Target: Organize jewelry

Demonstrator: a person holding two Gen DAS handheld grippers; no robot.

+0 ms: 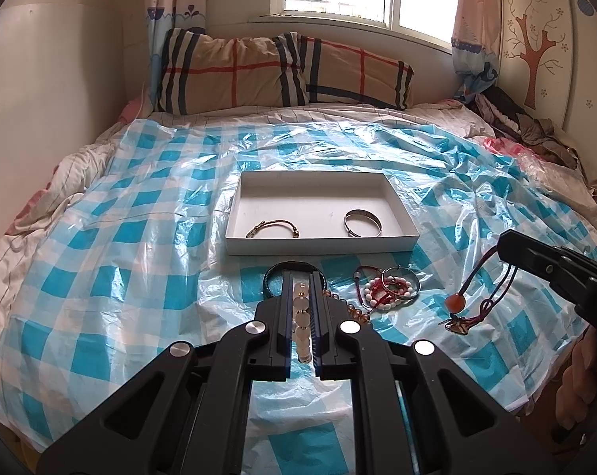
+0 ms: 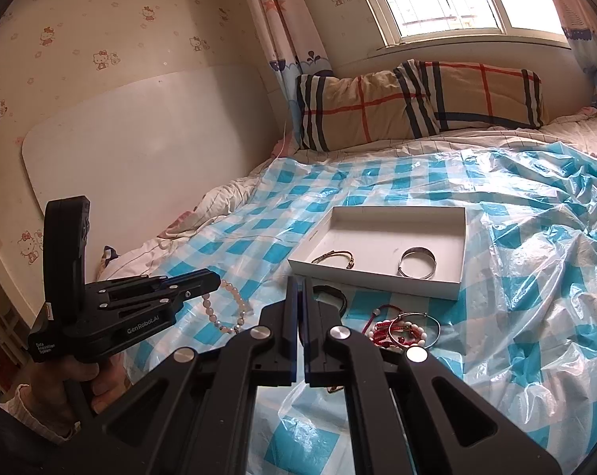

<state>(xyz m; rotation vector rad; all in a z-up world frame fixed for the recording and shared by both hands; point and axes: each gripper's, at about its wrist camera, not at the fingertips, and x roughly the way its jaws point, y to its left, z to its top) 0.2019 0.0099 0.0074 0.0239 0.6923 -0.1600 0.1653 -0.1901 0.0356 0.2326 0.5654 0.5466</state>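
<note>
My left gripper (image 1: 303, 275) is shut on a pale pink bead bracelet (image 1: 301, 316), which hangs from its tips (image 2: 215, 279) over the bed in the right wrist view. At the right edge, my right gripper (image 1: 504, 247) is shut on a dark red cord necklace (image 1: 476, 277) that dangles with an orange bead (image 1: 455, 301) and a small pendant (image 1: 459, 326). From its own camera the right gripper (image 2: 300, 281) shows its fingers pressed together, and the cord is hidden. Beyond both lies a white box (image 1: 322, 243) holding a gold-brown bangle (image 1: 272, 227) and a silver bangle (image 1: 362, 221).
A pile of red and white bead bracelets with a silver hoop (image 1: 393, 289) lies in front of the box, beside a black bracelet (image 1: 274, 273) and an amber bead strand (image 1: 354, 310). A crinkled blue-checked plastic sheet (image 1: 120, 277) covers the bed. Plaid pillows (image 1: 259, 71) sit at the back.
</note>
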